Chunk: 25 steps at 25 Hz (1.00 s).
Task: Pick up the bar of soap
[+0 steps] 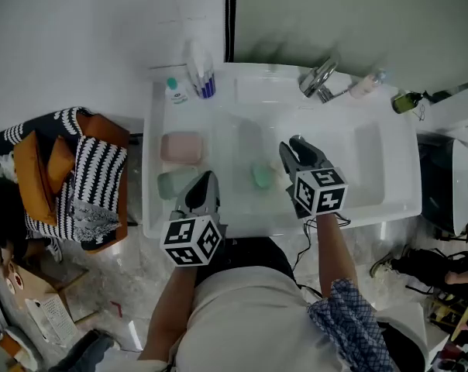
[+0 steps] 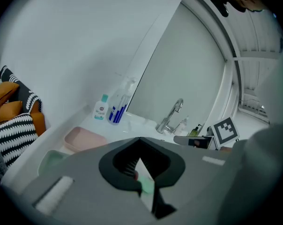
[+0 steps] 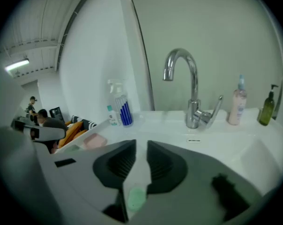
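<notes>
A pale green bar of soap (image 1: 261, 175) lies on the floor of the white sink basin (image 1: 373, 161). My right gripper (image 1: 293, 147) hovers just to its right and above it. Its jaws stand a narrow gap apart with nothing between the pads. In the right gripper view (image 3: 141, 144) the soap (image 3: 136, 198) shows through that gap, far below. My left gripper (image 1: 208, 177) hangs over the basin's near left part, left of the soap, with its tips together. In the left gripper view (image 2: 140, 139) a bit of the green soap (image 2: 145, 185) shows behind the jaws.
A pink soap dish (image 1: 180, 147) and a green one (image 1: 174, 183) sit at the basin's left. The faucet (image 1: 318, 80), a spray bottle (image 1: 203, 72), a small bottle (image 1: 174, 91) and a pink bottle (image 1: 366, 85) line the back rim. A chair with striped cushions (image 1: 87, 184) stands at left.
</notes>
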Tool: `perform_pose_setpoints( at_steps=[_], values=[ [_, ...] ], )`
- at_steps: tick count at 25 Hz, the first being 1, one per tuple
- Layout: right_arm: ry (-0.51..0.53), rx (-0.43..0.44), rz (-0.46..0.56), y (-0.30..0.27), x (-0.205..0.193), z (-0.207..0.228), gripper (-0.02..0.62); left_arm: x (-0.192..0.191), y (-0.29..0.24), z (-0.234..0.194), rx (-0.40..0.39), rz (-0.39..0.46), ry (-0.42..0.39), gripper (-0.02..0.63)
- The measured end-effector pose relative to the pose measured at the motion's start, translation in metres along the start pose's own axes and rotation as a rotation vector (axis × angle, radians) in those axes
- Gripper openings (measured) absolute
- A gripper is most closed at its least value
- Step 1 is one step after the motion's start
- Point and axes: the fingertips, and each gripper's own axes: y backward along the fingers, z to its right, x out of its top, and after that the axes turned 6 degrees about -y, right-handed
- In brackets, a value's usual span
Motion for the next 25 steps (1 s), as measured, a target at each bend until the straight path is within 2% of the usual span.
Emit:
perform_pose_setpoints(
  at_steps=[1, 5, 10, 16, 20, 25],
  values=[
    [0.008, -0.009, 0.012, 0.002, 0.001, -0.004, 0.045, 0.001, 0.000, 0.001, -0.005, 0.003, 0.000, 0.008],
    [0.021, 0.050, -0.010, 0.007, -0.006, -0.028, 0.042, -0.002, 0.002, 0.006, -0.027, -0.006, -0.007, 0.008],
    [-0.045, 0.011, 0.052, 0.016, -0.001, -0.040, 0.017, -0.005, 0.003, 0.011, -0.042, -0.006, -0.022, 0.008],
    [-0.059, 0.015, 0.097, 0.019, 0.007, -0.058, 0.014, -0.001, 0.003, 0.017, -0.058, 0.007, -0.041, 0.008],
    [-0.064, 0.029, 0.083, 0.020, -0.001, -0.069, 0.014, -0.003, 0.004, 0.019, -0.075, 0.008, -0.039, 0.008],
    [-0.055, -0.002, 0.096, 0.023, -0.004, -0.073, 0.014, -0.006, 0.003, 0.024, -0.090, 0.004, -0.058, 0.008]
  ],
)
